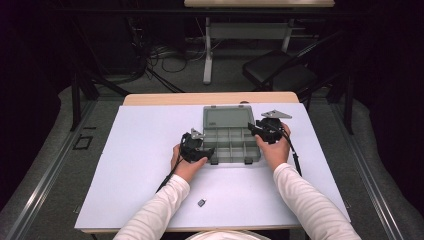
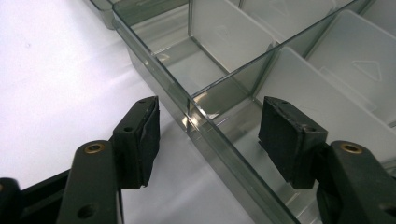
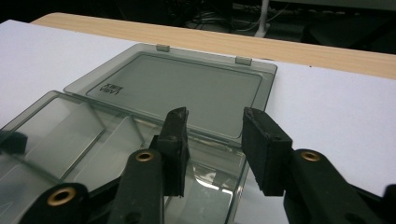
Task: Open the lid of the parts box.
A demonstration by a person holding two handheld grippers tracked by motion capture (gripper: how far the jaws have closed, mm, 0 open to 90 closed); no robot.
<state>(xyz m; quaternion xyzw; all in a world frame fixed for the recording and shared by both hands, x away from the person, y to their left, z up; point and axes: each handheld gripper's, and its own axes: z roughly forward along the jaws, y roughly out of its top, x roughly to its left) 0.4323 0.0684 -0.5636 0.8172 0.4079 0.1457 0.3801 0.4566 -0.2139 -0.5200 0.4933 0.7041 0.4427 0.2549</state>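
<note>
Box (image 1: 231, 145) mid-mat, lid (image 3: 177, 91) laid flat open behind tray; step in hand, as judged: steady tray, finish with lid.
Left gripper (image 2: 208, 135) straddles tray wall (image 2: 219, 147), pads clear of it, released; close gently to pin tray.
Right gripper (image 3: 212, 149) over tray's right rim, jaws apart, holding nothing; back off straight.
Small part (image 1: 201, 202) lies near mat's front edge, well apart; leave it until tray is steady.

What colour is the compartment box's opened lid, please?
Smoky translucent grey lid, clearest in the right gripper view.
</note>
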